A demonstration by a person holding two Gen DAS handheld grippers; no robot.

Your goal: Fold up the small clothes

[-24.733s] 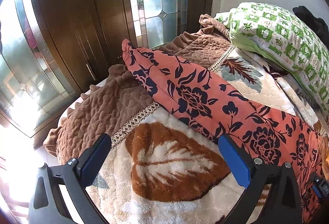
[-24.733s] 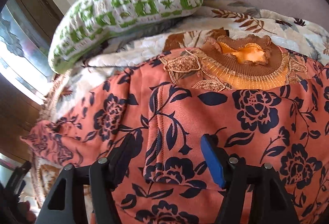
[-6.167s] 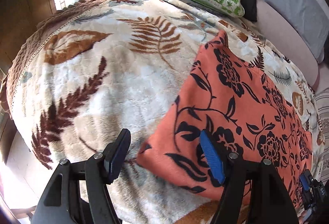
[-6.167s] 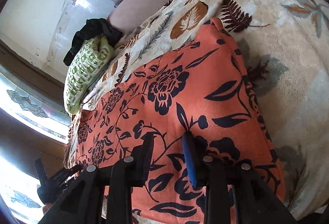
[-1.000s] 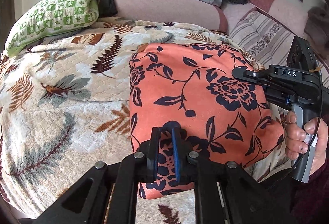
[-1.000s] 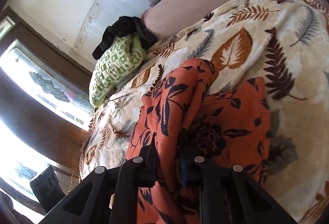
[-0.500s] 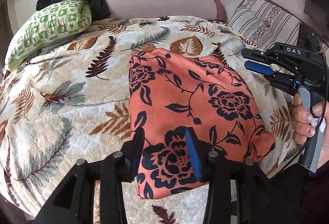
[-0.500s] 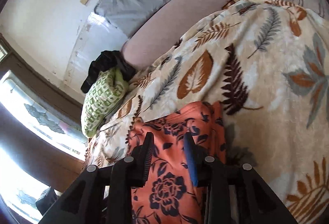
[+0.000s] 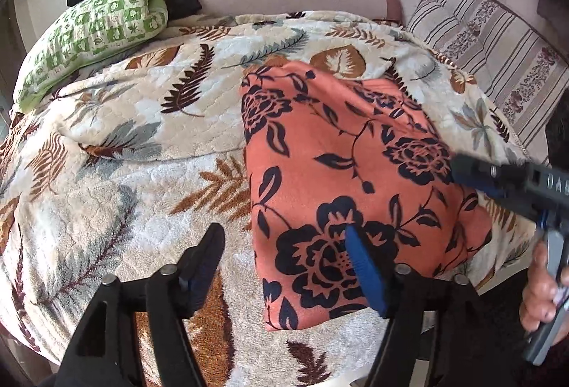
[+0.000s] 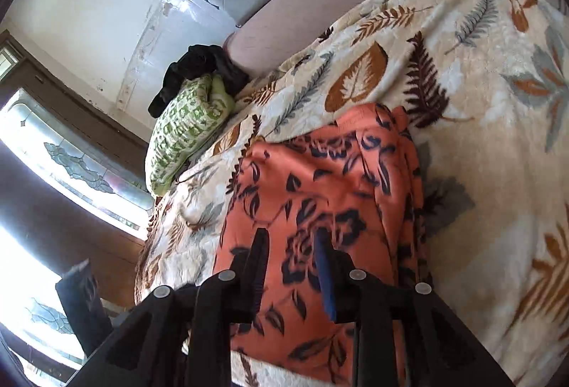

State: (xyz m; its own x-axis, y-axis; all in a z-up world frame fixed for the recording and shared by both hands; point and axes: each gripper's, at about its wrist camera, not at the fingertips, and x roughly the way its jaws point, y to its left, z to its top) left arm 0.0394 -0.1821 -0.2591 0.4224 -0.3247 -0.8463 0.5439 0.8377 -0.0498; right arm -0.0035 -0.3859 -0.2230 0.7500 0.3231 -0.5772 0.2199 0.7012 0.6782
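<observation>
Left tool (image 9: 284,255) hangs over the near edge of the folded orange floral garment (image 9: 341,173), its jaws opening with nothing pinched; one finger stands over the leaf-print blanket (image 9: 124,209), the blue-padded one over the cloth. Right tool (image 10: 291,262), gripped by a hand (image 9: 540,294), hovers over the same garment from the far side of the left tool, jaws parted a little and holding nothing. Beyond the tools, a green patterned pillow (image 9: 92,31) rests at the bed's head, well apart from the garment.
</observation>
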